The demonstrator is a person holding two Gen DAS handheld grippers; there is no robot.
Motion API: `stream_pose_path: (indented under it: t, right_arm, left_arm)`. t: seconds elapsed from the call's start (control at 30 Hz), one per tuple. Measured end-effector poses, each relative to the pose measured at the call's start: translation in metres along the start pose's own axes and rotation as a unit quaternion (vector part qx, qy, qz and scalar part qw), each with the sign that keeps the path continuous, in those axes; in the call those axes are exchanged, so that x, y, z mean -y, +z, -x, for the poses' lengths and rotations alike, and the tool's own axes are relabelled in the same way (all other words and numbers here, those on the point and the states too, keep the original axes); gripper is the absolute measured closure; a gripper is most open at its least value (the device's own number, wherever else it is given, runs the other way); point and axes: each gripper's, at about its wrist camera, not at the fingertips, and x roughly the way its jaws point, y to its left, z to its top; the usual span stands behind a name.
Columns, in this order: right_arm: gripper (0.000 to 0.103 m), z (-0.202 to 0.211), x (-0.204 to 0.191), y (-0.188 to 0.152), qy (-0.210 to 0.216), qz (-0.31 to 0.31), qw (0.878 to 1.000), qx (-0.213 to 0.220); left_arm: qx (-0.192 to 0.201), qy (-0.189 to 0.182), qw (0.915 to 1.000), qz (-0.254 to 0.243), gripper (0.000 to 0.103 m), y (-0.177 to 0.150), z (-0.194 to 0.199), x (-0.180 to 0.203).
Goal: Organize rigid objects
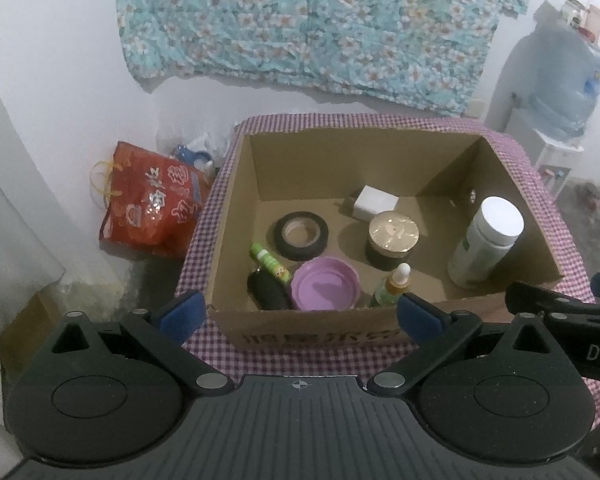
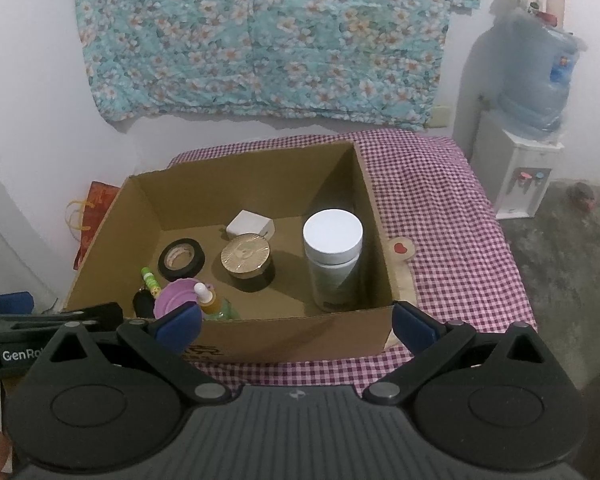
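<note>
Cardboard box (image 1: 236,184) holds round tape roll (image 1: 301,235), cylindrical bottle (image 1: 485,242).

Box (image 1: 380,332) on table (image 1: 204,240); bottle (image 1: 485,236) inside right, tape (image 1: 301,235) left.

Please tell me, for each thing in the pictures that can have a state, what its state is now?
cardboard box: open at the top, on the checked cloth
white bottle: upright, cap on
gold-lid jar: upright, lid on
dropper bottle: upright, dropper cap on
tape roll: lying flat
purple lid: lying hollow side up
left gripper: jaws open, empty
right gripper: jaws open, empty
</note>
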Motion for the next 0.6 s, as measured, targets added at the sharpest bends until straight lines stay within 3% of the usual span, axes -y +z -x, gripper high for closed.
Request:
stream_pose_path:
  t: [0.6]
  right_arm:
    - [0.0, 0.0053, 0.0065, -0.001, -0.001, -0.009, 1.0, 0.001]
  left_arm:
    - [-0.003, 0.0, 1.0, -0.003, 0.0, -0.0006, 0.0034, 0.0048]
